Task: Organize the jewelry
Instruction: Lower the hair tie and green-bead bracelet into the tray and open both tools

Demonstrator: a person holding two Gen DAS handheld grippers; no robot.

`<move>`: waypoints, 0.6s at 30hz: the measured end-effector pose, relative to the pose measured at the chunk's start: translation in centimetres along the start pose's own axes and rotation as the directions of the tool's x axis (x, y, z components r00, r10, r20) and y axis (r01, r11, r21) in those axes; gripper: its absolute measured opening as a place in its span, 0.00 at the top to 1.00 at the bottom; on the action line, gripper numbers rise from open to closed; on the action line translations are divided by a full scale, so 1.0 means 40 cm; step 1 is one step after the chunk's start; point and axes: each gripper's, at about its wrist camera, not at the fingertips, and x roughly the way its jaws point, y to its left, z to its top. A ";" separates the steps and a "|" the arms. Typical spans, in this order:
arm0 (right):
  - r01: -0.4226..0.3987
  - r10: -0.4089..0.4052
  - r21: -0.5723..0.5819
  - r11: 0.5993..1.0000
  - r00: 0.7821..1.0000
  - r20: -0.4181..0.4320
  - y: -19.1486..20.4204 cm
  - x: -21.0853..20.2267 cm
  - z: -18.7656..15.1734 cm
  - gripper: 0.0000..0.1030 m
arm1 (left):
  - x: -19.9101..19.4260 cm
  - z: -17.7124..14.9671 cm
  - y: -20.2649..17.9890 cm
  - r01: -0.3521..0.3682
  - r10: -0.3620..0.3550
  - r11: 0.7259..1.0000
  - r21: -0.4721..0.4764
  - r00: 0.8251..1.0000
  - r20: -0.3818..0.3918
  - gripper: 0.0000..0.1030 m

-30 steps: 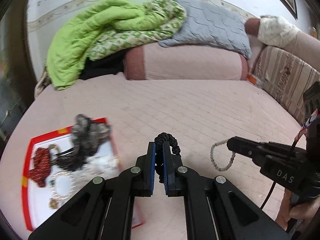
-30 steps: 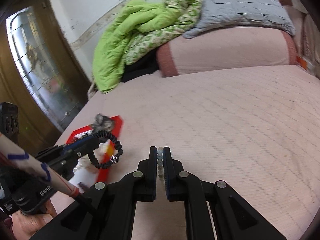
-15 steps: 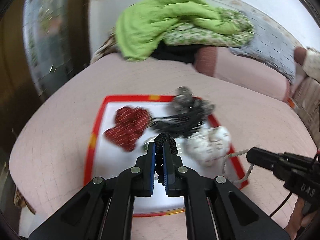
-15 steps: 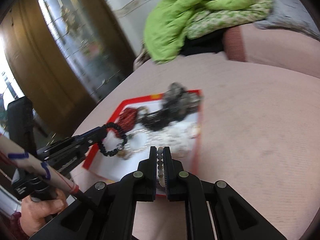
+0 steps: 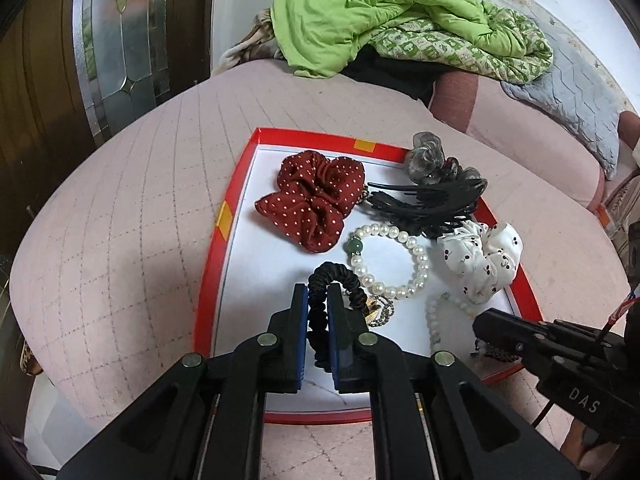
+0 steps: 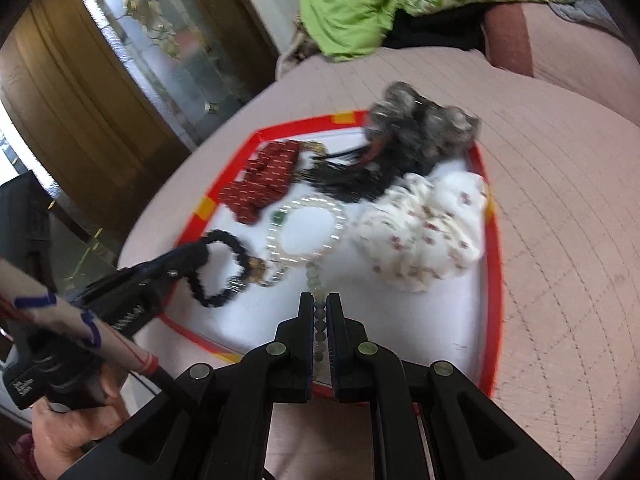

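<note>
My left gripper [image 5: 318,294] is shut on a black coiled hair tie [image 5: 336,276] and holds it over the near part of a red-rimmed white tray [image 5: 240,176]; it also shows in the right wrist view [image 6: 218,270]. My right gripper [image 6: 320,302] is shut on a pale bead bracelet [image 6: 316,280], which hangs over the tray's near right part and shows in the left wrist view [image 5: 434,320]. In the tray lie a red dotted scrunchie [image 5: 316,200], a pearl bracelet [image 5: 400,256], a black hair claw [image 5: 432,200] and a white cherry-print scrunchie [image 5: 484,260].
The tray lies on a pink quilted bed [image 5: 140,184]. A green quilt [image 5: 380,12] and a grey blanket [image 5: 580,96] are piled at the far side. A wooden door with patterned glass [image 5: 116,40] stands to the left, beyond the bed's edge.
Both grippers have swung left from the bare bed to over the tray, each still holding its item, and have come lower and closer to the tray.
</note>
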 end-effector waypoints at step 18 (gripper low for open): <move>0.217 -0.194 -0.095 0.972 0.958 0.210 0.002 -0.277 -0.078 0.37 | -0.273 -0.080 -0.124 -0.137 0.110 0.988 0.069 0.946 0.304 0.12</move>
